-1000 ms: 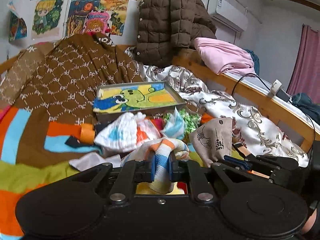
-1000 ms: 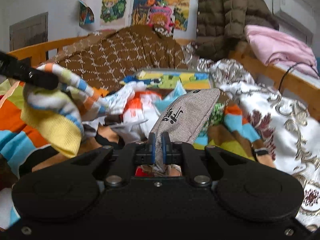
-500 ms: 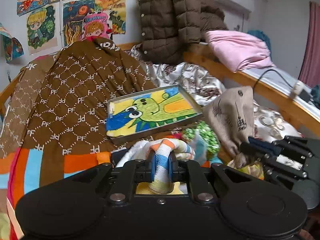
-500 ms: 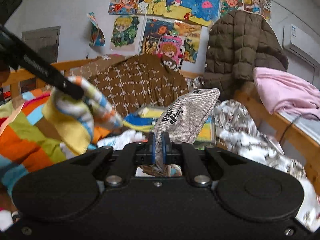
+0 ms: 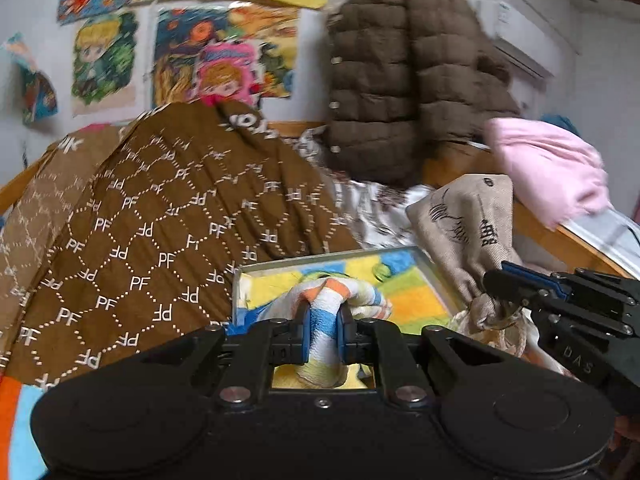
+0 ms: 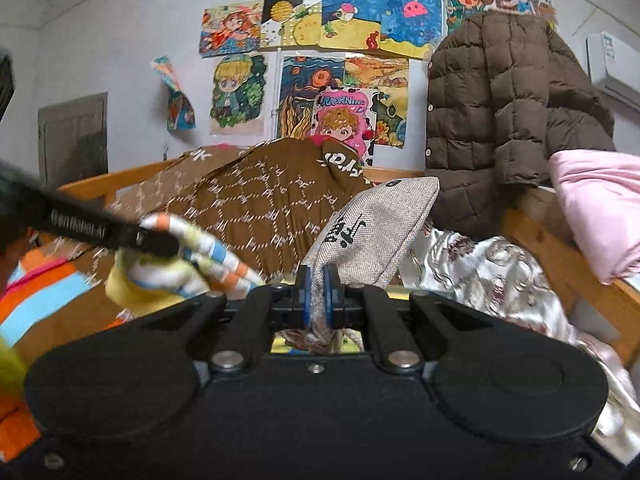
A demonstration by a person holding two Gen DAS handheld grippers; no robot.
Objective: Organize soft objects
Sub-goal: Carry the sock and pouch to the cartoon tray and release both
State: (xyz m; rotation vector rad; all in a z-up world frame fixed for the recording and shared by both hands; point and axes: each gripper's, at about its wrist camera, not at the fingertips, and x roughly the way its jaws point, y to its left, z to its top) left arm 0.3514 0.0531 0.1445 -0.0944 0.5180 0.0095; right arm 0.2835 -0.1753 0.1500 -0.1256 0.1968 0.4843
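the left gripper [image 5: 323,330] has its fingers pinching a striped sock [image 5: 328,312], held just above the near edge of the picture tray [image 5: 436,276] straight ahead. the right gripper [image 6: 316,300] pinches the neck of a grey linen pouch [image 6: 376,232], its long axis rising away to the right. judging by this, the left hand is nearer the tray.
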